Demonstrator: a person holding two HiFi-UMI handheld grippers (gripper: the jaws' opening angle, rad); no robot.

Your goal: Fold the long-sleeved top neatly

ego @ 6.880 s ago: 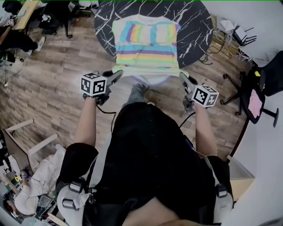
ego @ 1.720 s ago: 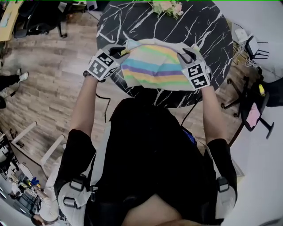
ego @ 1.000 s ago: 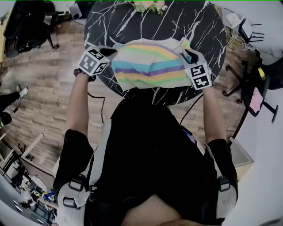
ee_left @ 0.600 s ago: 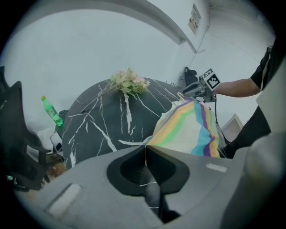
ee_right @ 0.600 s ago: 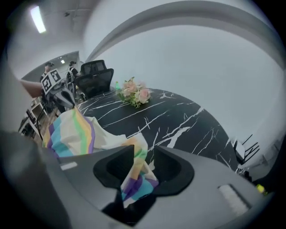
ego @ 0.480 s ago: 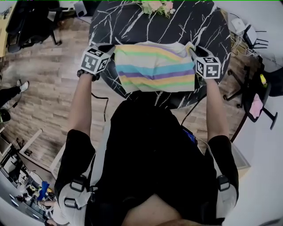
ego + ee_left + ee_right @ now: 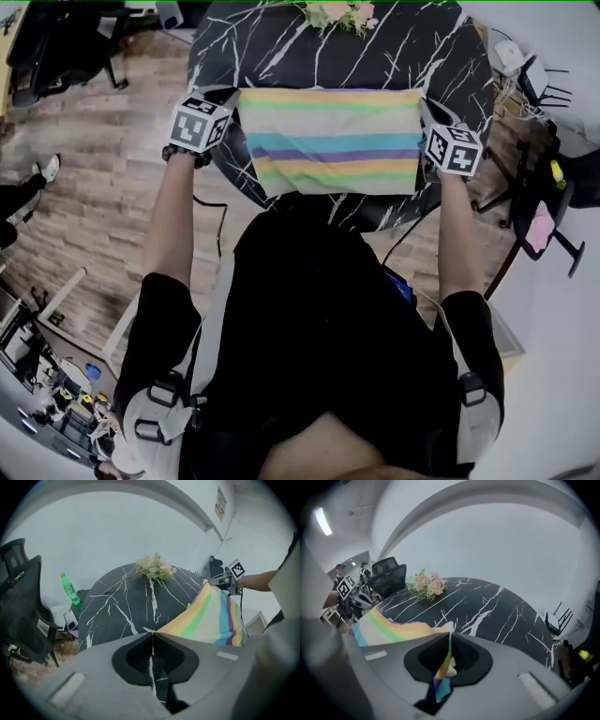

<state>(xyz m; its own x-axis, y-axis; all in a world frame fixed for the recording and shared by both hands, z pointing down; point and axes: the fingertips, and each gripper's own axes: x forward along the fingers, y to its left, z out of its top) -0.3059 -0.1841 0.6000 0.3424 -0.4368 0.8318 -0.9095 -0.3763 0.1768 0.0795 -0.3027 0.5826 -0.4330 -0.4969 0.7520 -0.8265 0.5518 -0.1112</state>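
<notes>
The striped long-sleeved top (image 7: pixel 333 141) lies folded in a flat rectangle near the front of the round black marble table (image 7: pixel 281 47). My left gripper (image 7: pixel 232 94) is shut on its far left corner; in the left gripper view the jaws (image 7: pixel 152 634) meet on the thin cloth edge and the top (image 7: pixel 211 616) runs off to the right. My right gripper (image 7: pixel 424 105) holds the far right corner. Its jaws have just been closing, and striped cloth (image 7: pixel 444 677) is pinched between them in the right gripper (image 7: pixel 450 637) view.
A bunch of flowers (image 7: pixel 339 13) lies at the table's far edge. A green bottle (image 7: pixel 70 590) stands on the floor beyond the table. Office chairs stand at the far left (image 7: pixel 56 42) and at the right (image 7: pixel 553 178). Wooden floor lies to the left.
The rumpled top has been drawn out into a flat, taut rectangle. The right gripper has moved to the right and the left one slightly, so the two stand wider apart.
</notes>
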